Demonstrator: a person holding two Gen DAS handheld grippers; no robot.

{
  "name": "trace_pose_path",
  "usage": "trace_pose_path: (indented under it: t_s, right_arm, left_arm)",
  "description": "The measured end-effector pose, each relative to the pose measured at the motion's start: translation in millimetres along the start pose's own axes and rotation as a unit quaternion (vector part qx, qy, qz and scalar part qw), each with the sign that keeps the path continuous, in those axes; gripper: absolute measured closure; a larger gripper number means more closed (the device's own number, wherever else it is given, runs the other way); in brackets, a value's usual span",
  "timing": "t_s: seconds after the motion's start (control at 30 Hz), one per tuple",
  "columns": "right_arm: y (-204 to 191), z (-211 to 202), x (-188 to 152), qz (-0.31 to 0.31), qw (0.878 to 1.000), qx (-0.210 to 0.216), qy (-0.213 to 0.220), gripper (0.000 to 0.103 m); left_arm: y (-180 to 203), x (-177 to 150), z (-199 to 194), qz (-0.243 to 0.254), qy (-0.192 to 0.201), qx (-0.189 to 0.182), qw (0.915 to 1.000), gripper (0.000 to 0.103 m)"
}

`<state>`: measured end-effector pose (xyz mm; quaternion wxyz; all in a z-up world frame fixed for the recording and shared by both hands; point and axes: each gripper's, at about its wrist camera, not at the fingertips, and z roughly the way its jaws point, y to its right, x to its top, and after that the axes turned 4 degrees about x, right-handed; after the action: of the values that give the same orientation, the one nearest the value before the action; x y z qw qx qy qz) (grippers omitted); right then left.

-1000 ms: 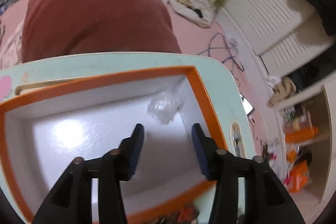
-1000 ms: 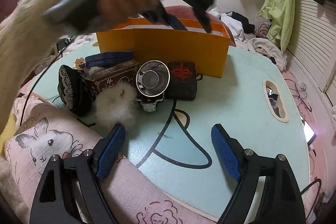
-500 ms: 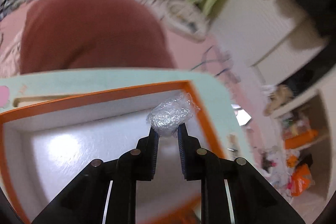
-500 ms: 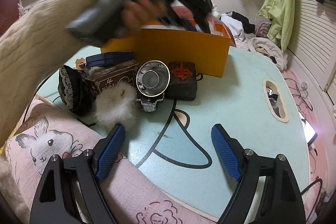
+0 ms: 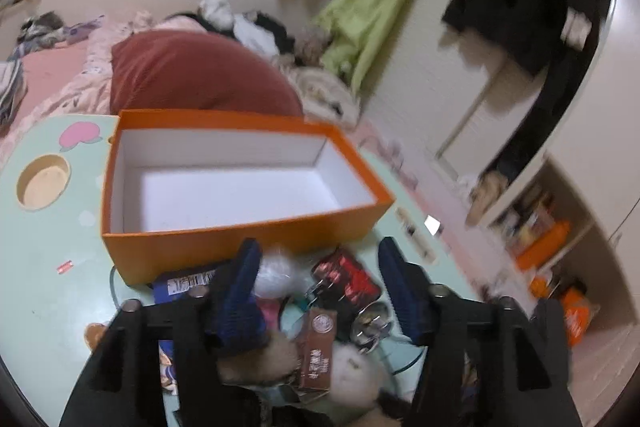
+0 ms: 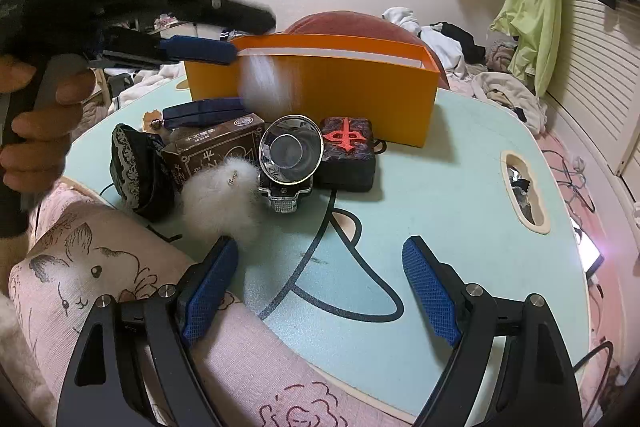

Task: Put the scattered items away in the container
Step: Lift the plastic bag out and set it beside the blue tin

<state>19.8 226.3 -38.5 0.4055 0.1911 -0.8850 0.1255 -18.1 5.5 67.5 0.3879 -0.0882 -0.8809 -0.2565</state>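
Observation:
An orange box [image 5: 240,247] with a white, bare inside stands on the light blue table [image 6: 460,187]; it also shows in the right wrist view [image 6: 340,99]. My left gripper [image 5: 320,287] is open, in front of and above the box. A crumpled clear plastic ball [image 5: 276,271] is below it, blurred in mid-air in the right wrist view [image 6: 264,83]. In front of the box lie a dark block with a red sign [image 6: 348,155], a headlamp [image 6: 290,155], a brown box [image 6: 212,151], a white fluffy ball [image 6: 220,199] and a black pouch [image 6: 132,171]. My right gripper [image 6: 320,287] is open and empty.
A dark blue case [image 6: 204,111] lies by the box's left end. A pink patterned cloth [image 6: 100,287] covers the near table edge. The table has a slot hole [image 6: 524,195] at the right and a round recess [image 5: 42,183] at the left. A red cushion [image 5: 192,75] lies behind.
My left gripper held the plastic ball over the box, then pulled back and up and opened. The ball now drops outside the box's front wall. My right gripper has not moved.

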Motion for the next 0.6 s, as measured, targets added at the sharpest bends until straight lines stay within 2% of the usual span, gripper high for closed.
trace_pose_path:
  t_s: [0.07,0.1,0.13,0.17,0.2,0.23,0.3,0.37,0.47,0.5,0.53,0.6]
  right_arm:
    - [0,0,0,0.0,1.0,0.0,0.0,0.019]
    - [-1,0,0,0.0,1.0,0.0,0.0,0.019]
    - [-1,0,0,0.0,1.0,0.0,0.0,0.019]
    - [-1,0,0,0.0,1.0,0.0,0.0,0.019]
    - [-2,0,1,0.0,1.0,-0.001,0.0,0.019]
    - [-2,-1,0,0.0,1.0,-0.001,0.0,0.019]
    - [-2,-1,0,0.0,1.0,-0.001,0.0,0.019]
    - [-1,-1,0,0.0,1.0,-0.001,0.0,0.019]
    - [-1,-1,0,0.0,1.0,-0.001,0.0,0.019]
    - [-2,-1,0,0.0,1.0,-0.001,-0.001,0.019]
    - [-1,0,0,0.0,1.0,-0.002,-0.001,0.018]
    - [-2,-1,0,-0.001,1.0,-0.008,-0.001,0.018]
  left_arm:
    - [7,-6,-17,0.017,0.032,-0.007,0.9993,0.036]
    - [10,-8,-26,0.03,0.045,0.004,0.9985,0.026]
    - [13,-11,-32,0.045,0.057,0.023,0.9971,0.021]
    - [14,-20,-45,0.069,0.074,0.061,0.993,0.01]
    - [14,-26,-51,0.085,0.08,0.084,0.9896,0.004]
    - [12,-38,-58,0.108,0.084,0.111,0.9844,0.003]
    - [4,-57,-64,0.135,0.074,0.143,0.9777,0.001]
    - [-9,-77,-64,0.141,0.052,0.164,0.975,0.001]
    - [-30,-97,-30,0.115,-0.019,0.157,0.9806,0.001]
    - [-31,-102,-19,0.119,-0.029,0.167,0.9783,0.0]
    - [-25,-105,-12,0.149,-0.005,0.199,0.9685,0.0]
    - [-25,-103,-8,0.141,-0.011,0.183,0.973,0.0]
